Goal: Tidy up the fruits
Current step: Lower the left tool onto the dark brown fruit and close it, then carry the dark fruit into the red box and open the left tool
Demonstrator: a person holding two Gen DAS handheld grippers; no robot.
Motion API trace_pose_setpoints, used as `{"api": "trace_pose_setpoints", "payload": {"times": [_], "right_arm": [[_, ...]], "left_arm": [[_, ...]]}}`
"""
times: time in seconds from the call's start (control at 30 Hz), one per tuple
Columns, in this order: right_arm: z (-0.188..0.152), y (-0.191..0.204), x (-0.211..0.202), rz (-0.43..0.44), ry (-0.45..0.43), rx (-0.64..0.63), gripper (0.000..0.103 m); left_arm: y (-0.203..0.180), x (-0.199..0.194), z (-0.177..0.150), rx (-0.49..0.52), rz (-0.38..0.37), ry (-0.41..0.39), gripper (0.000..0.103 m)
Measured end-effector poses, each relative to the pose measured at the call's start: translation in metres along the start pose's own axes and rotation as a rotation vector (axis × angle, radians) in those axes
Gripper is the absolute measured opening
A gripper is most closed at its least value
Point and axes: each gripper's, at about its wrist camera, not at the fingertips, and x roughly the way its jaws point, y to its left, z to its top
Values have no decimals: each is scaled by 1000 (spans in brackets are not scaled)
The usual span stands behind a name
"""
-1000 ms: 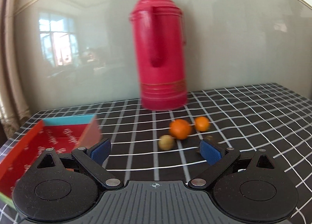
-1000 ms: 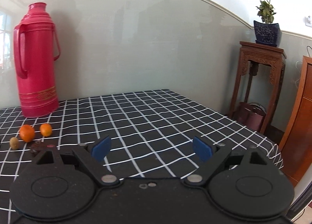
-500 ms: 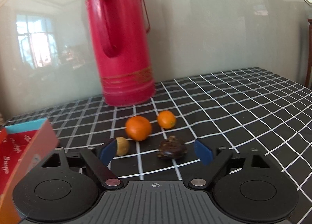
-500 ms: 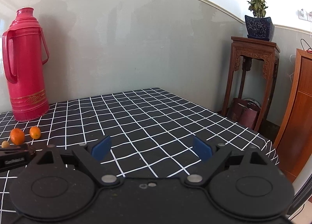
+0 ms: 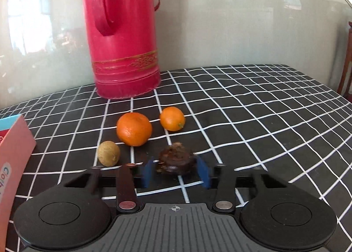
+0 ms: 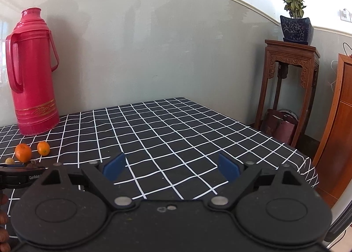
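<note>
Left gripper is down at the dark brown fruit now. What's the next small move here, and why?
Probably finish closing the left gripper on the dark brown fruit, then lift it slightly. The fruit sits between the two blue pads, but whether they touch it isn't clear. It lies on the checked tablecloth, apart from the large orange and tan fruit. The right gripper is open over bare cloth.

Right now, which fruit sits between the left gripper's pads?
The dark brown fruit, between the left gripper pads. The two oranges and the tan fruit lie beyond.
</note>
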Motion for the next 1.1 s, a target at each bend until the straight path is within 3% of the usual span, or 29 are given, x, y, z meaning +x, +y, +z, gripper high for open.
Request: {"api": "trace_pose_setpoints", "payload": {"times": [0.3, 0.5, 0.83, 1.1], "right_arm": [[1, 6, -4, 20, -7, -10, 84], [1, 16, -9, 45, -16, -32, 84], [0, 60, -25, 141, -39, -95, 84], [-6, 115, -42, 253, -59, -178, 84]], "left_arm": [[8, -15, -3, -7, -20, -47, 40], [25, -48, -5, 2, 30, -121, 40], [109, -111, -14, -62, 253, -185, 40], [188, -124, -37, -199, 457, -119, 40]]}}
